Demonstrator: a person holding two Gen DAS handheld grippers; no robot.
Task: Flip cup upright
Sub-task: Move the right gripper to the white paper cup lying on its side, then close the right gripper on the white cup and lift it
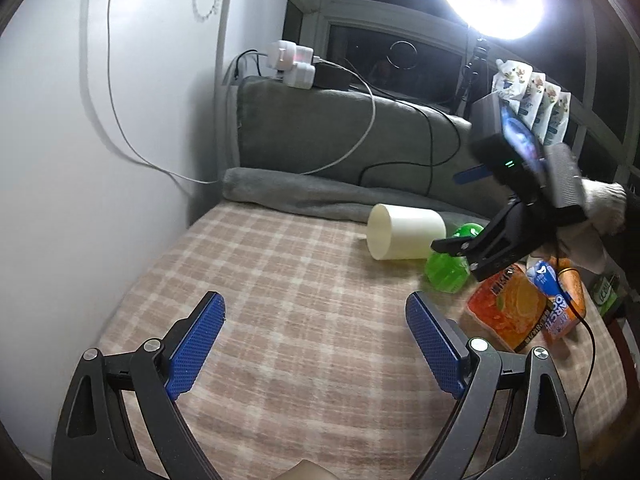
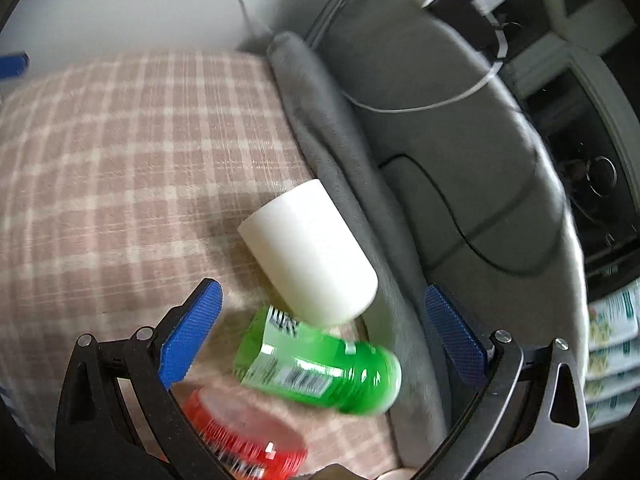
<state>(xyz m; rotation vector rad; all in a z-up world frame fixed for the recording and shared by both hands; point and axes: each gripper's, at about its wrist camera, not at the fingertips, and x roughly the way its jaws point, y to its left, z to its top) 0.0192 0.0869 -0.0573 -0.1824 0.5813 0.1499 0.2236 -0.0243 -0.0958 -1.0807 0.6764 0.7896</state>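
Note:
A cream cup (image 1: 404,237) lies on its side on the plaid cloth (image 1: 280,300), near the grey rolled blanket (image 1: 304,196). In the right wrist view the cup (image 2: 310,250) lies just ahead of my open right gripper (image 2: 324,312), above a green bottle (image 2: 320,364). My right gripper (image 1: 476,254) shows in the left wrist view, hovering beside the cup's right end. My left gripper (image 1: 316,316) is open and empty, well short of the cup over the cloth.
A green bottle (image 1: 446,270) lies right of the cup. An orange drink bottle (image 1: 506,310) and snack packs (image 1: 556,296) lie at the right edge. A red-capped container (image 2: 248,432) is under the right gripper. A grey cushion (image 1: 340,136) with cables stands behind.

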